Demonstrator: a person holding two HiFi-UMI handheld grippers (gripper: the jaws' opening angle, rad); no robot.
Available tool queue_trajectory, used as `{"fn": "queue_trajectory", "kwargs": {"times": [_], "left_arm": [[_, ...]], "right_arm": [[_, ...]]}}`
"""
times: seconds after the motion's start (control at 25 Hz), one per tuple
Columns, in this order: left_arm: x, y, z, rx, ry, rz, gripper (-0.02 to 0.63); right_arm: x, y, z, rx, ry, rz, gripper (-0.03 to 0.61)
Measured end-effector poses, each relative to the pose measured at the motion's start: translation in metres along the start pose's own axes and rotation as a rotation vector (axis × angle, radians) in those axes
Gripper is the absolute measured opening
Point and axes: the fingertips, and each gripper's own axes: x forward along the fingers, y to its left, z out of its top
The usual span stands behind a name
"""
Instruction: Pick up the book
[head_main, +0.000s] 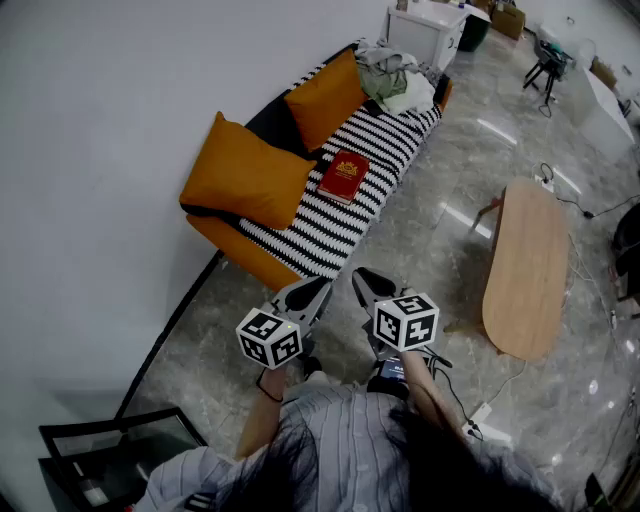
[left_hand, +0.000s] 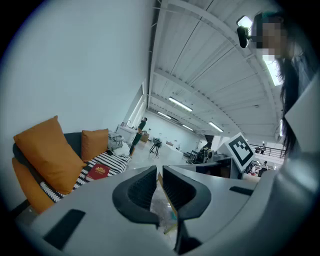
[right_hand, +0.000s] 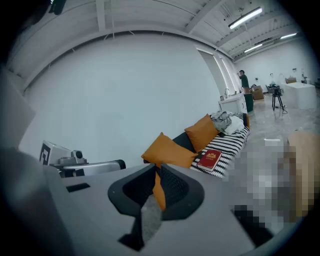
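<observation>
The red book (head_main: 343, 176) is seen lying flat on the striped sofa (head_main: 330, 228) at upper centre, beside an orange cushion (head_main: 245, 172), while the left gripper (head_main: 303, 295) and right gripper (head_main: 372, 287) are held clenched on nothing, well apart from it, lower down.

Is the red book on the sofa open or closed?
Closed. The red book lies flat on the striped sofa, its cover facing up; no pages show.

The book (head_main: 344, 176) lies on the sofa (head_main: 243, 257) (just beside a cushion (head_main: 245, 175)); the table (head_main: 525, 270) stands well right.
</observation>
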Motion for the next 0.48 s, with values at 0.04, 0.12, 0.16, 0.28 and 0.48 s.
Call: {"fn": "queue_trajectory", "kwargs": {"times": [0.04,0.12,0.16,0.28,0.48], "left_arm": [[0.005,-0.004,-0.001,0.004,-0.002,0.001,0.029],[0.014,-0.011,-0.003,0.011,-0.004,0.005,0.029],[0.018,-0.014,-0.004,0.014,-0.004,0.009,0.029],[0.028,-0.021,-0.006,0.021,-0.002,0.026,0.029],[0.048,-0.03,-0.001,0.002,-0.039,0.065,0.029]], "right_arm": [[-0.003,-0.005,0.0,-0.006,0.003,-0.001,0.043],[-0.009,-0.016,0.0,-0.016,0.006,-0.004,0.043],[-0.013,-0.022,0.001,-0.017,0.005,-0.006,0.043],[-0.022,-0.036,0.005,-0.013,-0.011,-0.004,0.043],[-0.031,-0.056,0.019,-0.064,-0.019,0.034,0.043]]}}
